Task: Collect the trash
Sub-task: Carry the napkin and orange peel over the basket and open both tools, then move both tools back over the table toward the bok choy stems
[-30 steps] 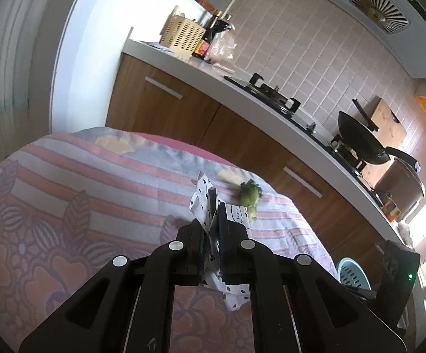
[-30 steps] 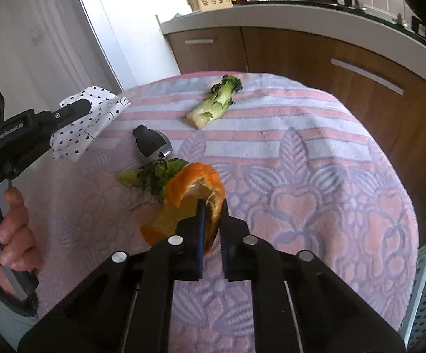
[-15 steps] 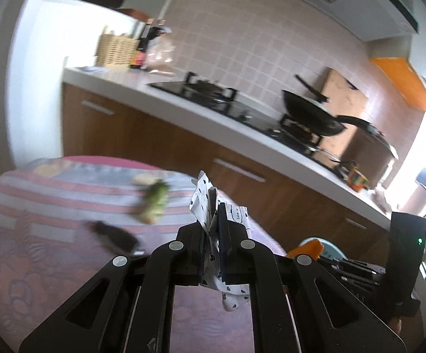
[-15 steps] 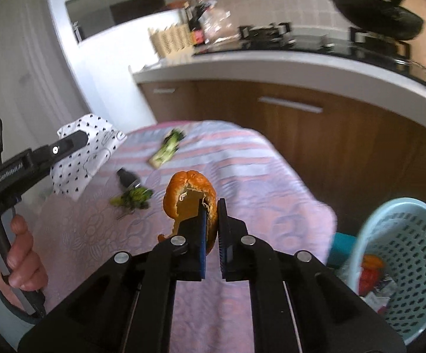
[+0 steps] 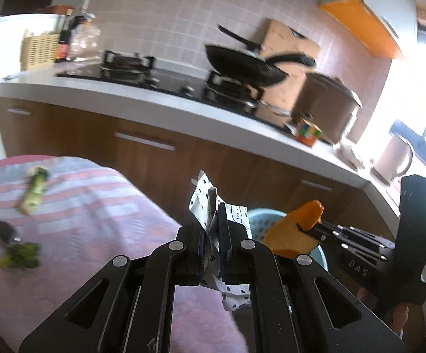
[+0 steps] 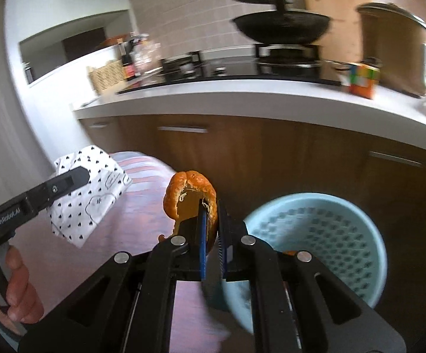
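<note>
Right wrist view: left hand-held gripper [image 6: 77, 176], lettered "GenRobot.AI", clamps dotted paper [image 6: 92, 197]; right hand-held gripper [image 6: 211, 220] clamps orange peel [image 6: 183, 188].

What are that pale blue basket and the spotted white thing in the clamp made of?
The pale blue basket looks like matte moulded plastic: an even grid of holes covers its wall. The spotted white wrapper in the left gripper seems to be thin paper or film, since it creases and hangs limp; which one is unclear.

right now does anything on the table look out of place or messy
Yes. Scraps lie loose on the striped tablecloth: a pale green vegetable stalk, a clump of wilted greens, and a small dark object beside the clump, too blurred to identify. They look like uncollected trash.
</note>
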`<control>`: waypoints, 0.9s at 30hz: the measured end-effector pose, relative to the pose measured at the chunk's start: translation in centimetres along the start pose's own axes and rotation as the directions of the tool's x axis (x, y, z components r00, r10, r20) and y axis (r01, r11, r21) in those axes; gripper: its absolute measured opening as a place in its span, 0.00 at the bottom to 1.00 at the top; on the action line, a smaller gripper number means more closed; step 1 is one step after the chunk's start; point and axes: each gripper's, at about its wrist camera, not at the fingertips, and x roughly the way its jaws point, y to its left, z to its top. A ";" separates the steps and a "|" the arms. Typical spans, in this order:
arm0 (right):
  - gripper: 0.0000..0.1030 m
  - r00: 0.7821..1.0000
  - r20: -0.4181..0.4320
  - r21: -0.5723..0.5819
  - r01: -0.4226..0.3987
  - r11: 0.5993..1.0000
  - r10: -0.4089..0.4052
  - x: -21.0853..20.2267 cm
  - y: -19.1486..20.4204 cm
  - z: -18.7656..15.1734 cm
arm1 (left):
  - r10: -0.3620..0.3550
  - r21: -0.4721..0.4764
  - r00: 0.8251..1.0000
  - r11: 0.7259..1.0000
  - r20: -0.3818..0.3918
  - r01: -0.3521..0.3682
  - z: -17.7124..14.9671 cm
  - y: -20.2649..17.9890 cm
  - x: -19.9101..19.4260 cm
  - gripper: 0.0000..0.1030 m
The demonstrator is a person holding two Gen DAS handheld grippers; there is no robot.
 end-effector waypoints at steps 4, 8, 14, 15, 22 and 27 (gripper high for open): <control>0.05 0.996 -0.027 0.049 0.081 0.995 -0.080 0.2 -4.0 -0.8 | -0.015 0.019 0.999 1.000 -0.045 0.016 -0.6 -2.6 2.7 0.05; 0.05 0.986 -0.102 0.105 0.145 0.984 -0.134 1.3 -7.9 -1.6 | -0.028 0.032 0.994 0.999 -0.102 0.031 -1.5 -5.1 5.5 0.05; 0.05 0.964 -0.183 0.150 0.220 0.964 -0.192 2.6 -11.4 -3.0 | -0.035 0.074 0.982 0.996 -0.187 0.050 -3.1 -8.6 9.4 0.07; 0.06 0.961 -0.198 0.158 0.224 0.962 -0.192 2.9 -11.9 -3.2 | -0.034 0.076 0.979 0.996 -0.201 0.050 -3.4 -9.0 9.9 0.09; 0.30 0.942 -0.272 0.179 0.249 0.952 -0.195 4.3 -13.7 -4.5 | 0.017 0.095 0.973 0.995 -0.232 0.005 -4.7 -9.1 11.0 0.52; 0.49 0.946 -0.259 0.175 0.246 0.953 -0.196 4.3 -13.4 -4.4 | 0.022 0.068 0.974 0.998 -0.227 -0.007 -4.3 -7.8 10.6 0.53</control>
